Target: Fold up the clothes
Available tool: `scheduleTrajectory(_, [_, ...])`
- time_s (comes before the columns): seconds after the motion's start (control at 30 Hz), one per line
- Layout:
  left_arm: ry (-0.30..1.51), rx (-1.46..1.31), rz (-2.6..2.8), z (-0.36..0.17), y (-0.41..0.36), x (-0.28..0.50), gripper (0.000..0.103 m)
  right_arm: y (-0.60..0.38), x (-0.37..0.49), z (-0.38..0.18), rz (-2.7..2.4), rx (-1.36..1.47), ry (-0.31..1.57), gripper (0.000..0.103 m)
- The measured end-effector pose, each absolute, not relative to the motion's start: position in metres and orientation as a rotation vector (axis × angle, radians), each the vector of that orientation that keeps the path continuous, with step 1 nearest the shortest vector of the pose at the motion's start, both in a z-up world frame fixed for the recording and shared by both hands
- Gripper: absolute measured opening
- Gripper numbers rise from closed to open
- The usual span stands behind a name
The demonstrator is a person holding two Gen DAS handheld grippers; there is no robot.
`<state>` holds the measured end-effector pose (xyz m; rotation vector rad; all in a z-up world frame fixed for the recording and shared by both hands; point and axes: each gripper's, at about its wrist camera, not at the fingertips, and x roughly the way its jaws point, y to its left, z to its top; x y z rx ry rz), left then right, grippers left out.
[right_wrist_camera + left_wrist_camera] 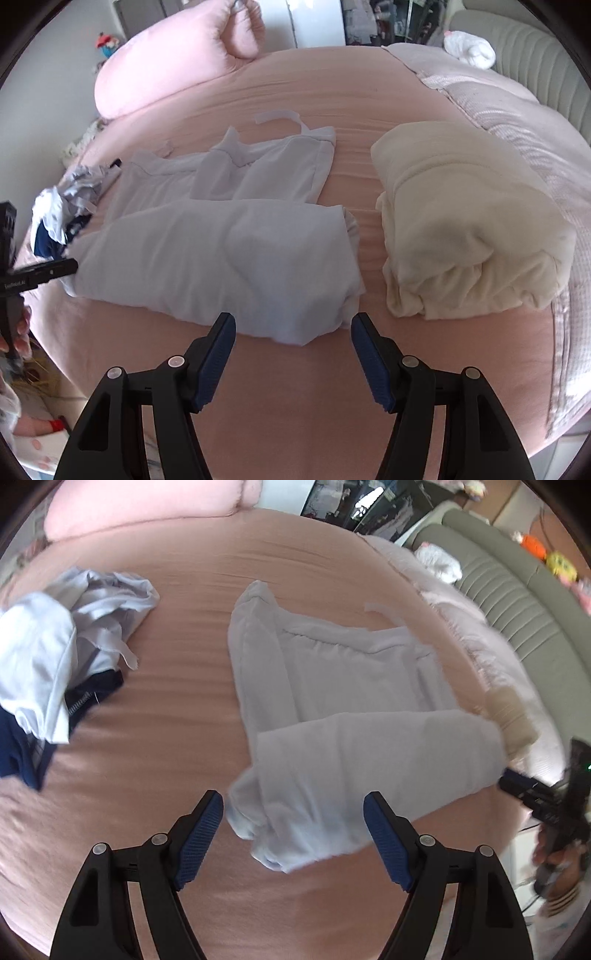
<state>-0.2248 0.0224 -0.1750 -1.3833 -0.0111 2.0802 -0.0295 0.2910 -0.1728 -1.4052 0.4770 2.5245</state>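
Blue ribbed pads on black arms nearest in both views. Left hand-held gripper (293, 801) spread wide, nothing pinched, hovering over the near corner of a pale grey-white garment (332, 716) without pressing it. Right hand-held gripper (293, 325) likewise spread, empty, just above the opposite near corner of the same garment (221, 254). Between the fingers, bare pink bedsheet (288, 413).

Lying on the bed, partly folded: bottom portion doubled over into a thick band across the near side, upper portion flat beyond it, with a loose strap (277, 116) curving at the far edge. Just beside it on the right, apart by a strip of sheet, a cream bundle (469, 229), already folded into a bulky roll.

Further left, well apart, a crumpled heap of white and navy clothes (48, 672). At the far right edge of the left view, a hand (554, 860) gripping the other tool's black handle.

Beyond, at the far side of the bed, a large pink pillow (166, 62); along the right, a pale quilted blanket (524, 122); behind that, a grey padded headboard (517, 590) with a small white cloth (469, 48) beside it.
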Motion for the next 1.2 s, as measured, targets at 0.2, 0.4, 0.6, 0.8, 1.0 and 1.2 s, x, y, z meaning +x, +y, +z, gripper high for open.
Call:
scheduleTrajectory(0.2, [-0.138,-1.348,2.128,-0.162,0.014,-0.199,0.078,0.284,-0.017,-0.164,2.537,-1.391,0.68,0.065])
scheduleTrajectory(0.4, [-0.26,-1.41,2.067,-0.168,0.012,-0.18,0.078,0.276,-0.013,-0.17,2.516,-1.416,0.762,0.066])
scheduleTrajectory(0.6, [-0.379,-1.48,1.988,-0.184,0.016,-0.171,0.078,0.272,-0.006,-0.18,2.48,-1.422,0.865,0.067])
scheduleTrajectory(0.8, [-0.688,-1.542,1.812,-0.21,0.018,-0.172,0.083,0.273,-0.014,-0.192,2.442,-1.391,1.001,0.068])
scheduleTrajectory(1.0, [-0.997,-1.529,1.735,-0.239,0.021,-0.177,0.087,0.288,-0.024,-0.215,2.34,-1.29,1.301,0.069])
scheduleTrajectory(1.2, [-1.101,-1.454,1.759,-0.238,0.026,-0.185,0.103,0.313,-0.026,-0.239,2.218,-1.009,1.752,0.078])
